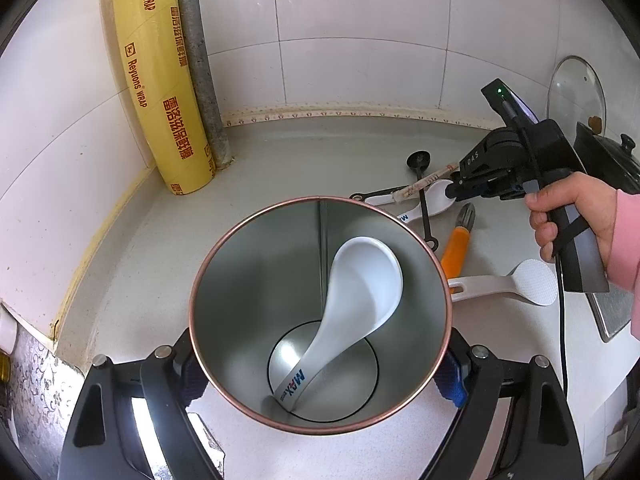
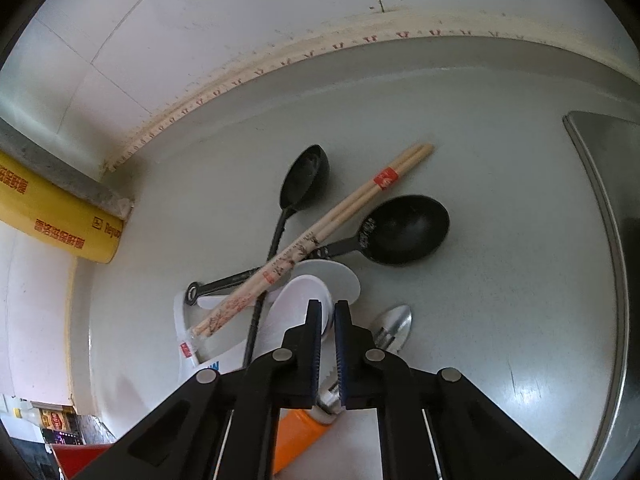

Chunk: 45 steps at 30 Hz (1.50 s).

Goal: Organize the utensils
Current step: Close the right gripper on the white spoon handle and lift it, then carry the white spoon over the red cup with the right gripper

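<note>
My left gripper (image 1: 320,376) is shut on a steel cup with a copper rim (image 1: 248,272), its blue pads pressing both sides. Inside the cup a white ceramic spoon (image 1: 360,280) leans handle down. To the right, a hand in a pink sleeve holds my right gripper (image 1: 452,192) over a pile of utensils. In the right wrist view the right gripper (image 2: 328,308) is shut on the rim of a white spoon (image 2: 296,300). Wrapped chopsticks (image 2: 320,232) lie across two black spoons (image 2: 404,228) (image 2: 304,176). An orange-handled peeler (image 2: 296,436) lies under the fingers.
A white rice paddle (image 1: 520,280) lies right of the cup. A yellow cling-wrap box (image 1: 160,80) leans in the tiled corner. A glass lid (image 1: 576,88) and a black pot (image 1: 608,160) stand far right. A steel stove edge (image 2: 608,240) bounds the counter.
</note>
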Available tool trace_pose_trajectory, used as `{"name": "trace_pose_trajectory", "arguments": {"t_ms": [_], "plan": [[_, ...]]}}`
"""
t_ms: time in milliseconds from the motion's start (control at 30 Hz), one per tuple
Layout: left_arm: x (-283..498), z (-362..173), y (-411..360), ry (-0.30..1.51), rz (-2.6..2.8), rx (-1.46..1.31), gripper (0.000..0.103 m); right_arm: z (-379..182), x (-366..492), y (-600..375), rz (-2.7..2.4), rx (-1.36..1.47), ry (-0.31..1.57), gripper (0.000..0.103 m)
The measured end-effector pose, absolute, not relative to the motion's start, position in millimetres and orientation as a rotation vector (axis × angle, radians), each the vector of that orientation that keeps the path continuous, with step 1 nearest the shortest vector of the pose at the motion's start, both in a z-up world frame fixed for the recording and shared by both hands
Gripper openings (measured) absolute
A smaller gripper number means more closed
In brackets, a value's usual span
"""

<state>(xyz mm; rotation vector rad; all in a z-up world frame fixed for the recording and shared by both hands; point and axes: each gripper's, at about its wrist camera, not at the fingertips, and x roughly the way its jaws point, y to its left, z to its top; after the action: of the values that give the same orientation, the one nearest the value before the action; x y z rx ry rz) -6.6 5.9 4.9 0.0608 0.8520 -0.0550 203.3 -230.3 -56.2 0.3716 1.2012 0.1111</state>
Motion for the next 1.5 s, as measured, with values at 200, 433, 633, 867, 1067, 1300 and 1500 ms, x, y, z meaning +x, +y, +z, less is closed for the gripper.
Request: {"name": "trace_pose_trajectory", "arguments": {"t_ms": [200,433,633,867,1067,1300,1500], "plan": [[-6.8,4.8,5.4,0.851,-0.054,0.06,0.089,-47.2,198.7,-229.6,0.126,0.377,1.177,0.006],[-7.6,3.7,5.2,0.85,-0.054,0.061,0.089,-25.7,186.1,-235.2,0.118,0.343,1.114,0.006],[-7.6,3.2,5.4,0.848,-0.054,0.061,0.089,-7.4,169.8,-239.3,0.085,0.301,1.052,0.006],[-6.7,2.4,5.9,0.841,-0.053,0.06,0.089,2.7,156.5,-250.2,0.042,0.288,1.016,0.005],[-7.6,2.0,5.9,0.839,-0.055,0.058,0.089,10.9,145.1,-259.3,0.034,0.367,0.99,0.006],[-6.8,2.7,6.7,0.833,-0.059,0.061,0.089,32.5,130.7,-254.5,0.054,0.397,0.939,0.006],[-6.4,3.2,6.0,0.829,-0.065,0.064,0.089,81.9,118.0,-239.4,0.116,0.371,0.846,0.006]]}}
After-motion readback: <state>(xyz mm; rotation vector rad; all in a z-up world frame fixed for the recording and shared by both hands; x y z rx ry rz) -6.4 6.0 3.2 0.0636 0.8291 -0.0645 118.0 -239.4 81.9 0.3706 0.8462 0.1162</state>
